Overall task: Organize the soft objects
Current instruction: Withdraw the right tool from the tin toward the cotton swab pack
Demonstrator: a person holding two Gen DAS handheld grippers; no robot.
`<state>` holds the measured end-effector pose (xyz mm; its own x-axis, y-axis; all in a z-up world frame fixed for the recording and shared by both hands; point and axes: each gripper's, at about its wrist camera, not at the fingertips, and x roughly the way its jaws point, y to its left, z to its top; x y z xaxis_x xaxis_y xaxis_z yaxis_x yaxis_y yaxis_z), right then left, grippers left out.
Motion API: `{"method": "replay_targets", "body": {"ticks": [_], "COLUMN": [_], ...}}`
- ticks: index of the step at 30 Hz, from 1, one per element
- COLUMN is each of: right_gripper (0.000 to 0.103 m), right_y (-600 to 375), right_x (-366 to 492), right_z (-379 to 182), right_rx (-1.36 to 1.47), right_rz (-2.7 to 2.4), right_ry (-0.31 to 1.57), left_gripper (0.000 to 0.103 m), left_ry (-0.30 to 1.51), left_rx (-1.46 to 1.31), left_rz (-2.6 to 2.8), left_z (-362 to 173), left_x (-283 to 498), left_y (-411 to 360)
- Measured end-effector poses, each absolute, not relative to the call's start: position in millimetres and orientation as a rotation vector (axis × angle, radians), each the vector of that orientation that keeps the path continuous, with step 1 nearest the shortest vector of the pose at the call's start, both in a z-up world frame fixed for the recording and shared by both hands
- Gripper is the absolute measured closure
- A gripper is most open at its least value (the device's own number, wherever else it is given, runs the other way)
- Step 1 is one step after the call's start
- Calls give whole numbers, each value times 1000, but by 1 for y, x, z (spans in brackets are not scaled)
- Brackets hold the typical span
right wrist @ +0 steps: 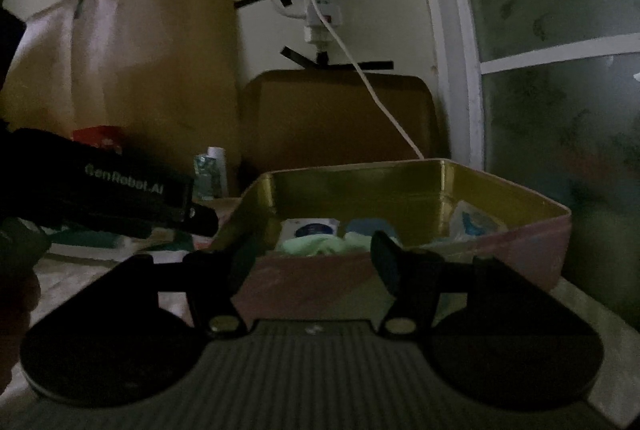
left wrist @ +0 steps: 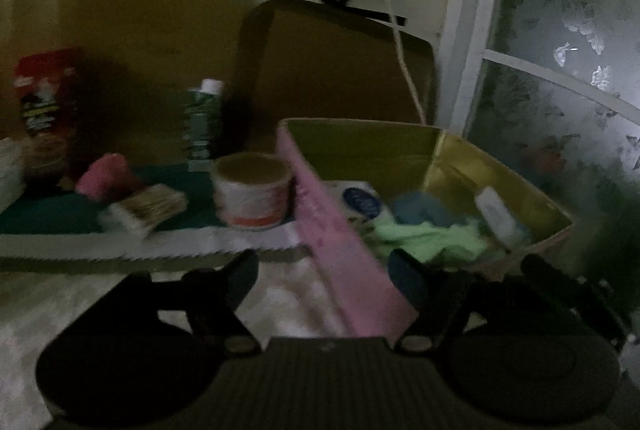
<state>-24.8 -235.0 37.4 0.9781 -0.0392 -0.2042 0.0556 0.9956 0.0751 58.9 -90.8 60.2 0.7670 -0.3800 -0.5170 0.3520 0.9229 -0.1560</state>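
A pink tin box (left wrist: 340, 242) with a gold inside stands at centre right. It holds a light green cloth (left wrist: 424, 238), a blue soft item (left wrist: 420, 210) and white packets. My left gripper (left wrist: 324, 270) is open and empty, its jaws either side of the box's near left corner. A pink soft ball (left wrist: 106, 176) and a beige sponge (left wrist: 148, 208) lie on a green mat to the left. In the right wrist view the same box (right wrist: 400, 282) sits just ahead of my open, empty right gripper (right wrist: 312, 256), with the green cloth (right wrist: 320, 244) inside. The left gripper's body (right wrist: 120, 198) shows at left.
A white tub (left wrist: 252, 196), a green bottle (left wrist: 202, 122) and a red packet (left wrist: 46, 110) stand on the mat. Brown cardboard (left wrist: 340, 70) leans behind the box. A white cable (right wrist: 372, 86) hangs from a wall socket. A frosted window (left wrist: 560, 70) is at right.
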Motion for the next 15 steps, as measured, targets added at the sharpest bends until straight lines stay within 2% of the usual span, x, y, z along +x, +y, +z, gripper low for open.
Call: {"method": "replay_targets", "body": {"ticks": [6, 9, 11, 15], "right_gripper": [37, 37, 37, 37], "right_y": [-209, -192, -180, -159], "right_x": [-36, -39, -38, -24], "right_z": [44, 45, 43, 38], "right_rx": [40, 13, -1, -5], "right_rz": [-4, 48, 94, 204], "right_ry": [182, 200, 225, 328], "left_gripper": [27, 23, 17, 16], "left_ry": [610, 640, 652, 678], "left_rx": [-48, -50, -26, 52], "left_rz": [-290, -228, -171, -37], "left_z": [45, 35, 28, 14], "left_x": [51, 52, 52, 60], "left_y": [-40, -10, 9, 44]}}
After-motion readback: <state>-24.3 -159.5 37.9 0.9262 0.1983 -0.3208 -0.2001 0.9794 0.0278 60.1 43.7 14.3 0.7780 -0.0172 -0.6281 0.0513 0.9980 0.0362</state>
